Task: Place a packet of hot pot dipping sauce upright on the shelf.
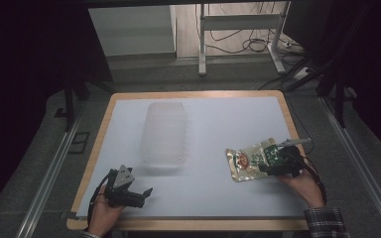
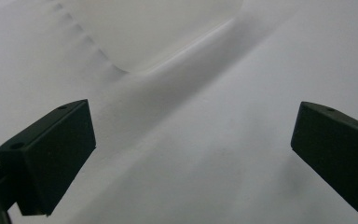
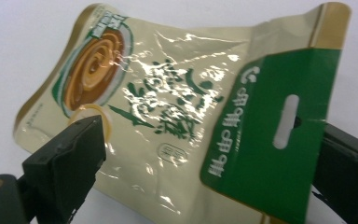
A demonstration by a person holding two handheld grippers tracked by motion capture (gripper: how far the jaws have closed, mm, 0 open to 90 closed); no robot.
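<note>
A shiny beige and green food pouch [image 1: 250, 161] with a brown swirl picture lies at the right of the white table [image 1: 228, 116]. My right gripper [image 1: 274, 161] is at its green header end, open. In the right gripper view the pouch [image 3: 168, 93] spans the gap of that gripper [image 3: 209, 140]: one jaw stands in front of the pouch's lower edge, and the green header hides part of the other jaw. My left gripper [image 1: 144, 196] rests near the table's front left, open with nothing between its jaws [image 2: 193, 140].
A clear ribbed plastic container [image 1: 164, 134] stands left of the table's middle, just beyond the left gripper; its edge [image 2: 168, 32] shows in the left gripper view. The table has a wooden rim. Desk legs and cables stand on the floor behind.
</note>
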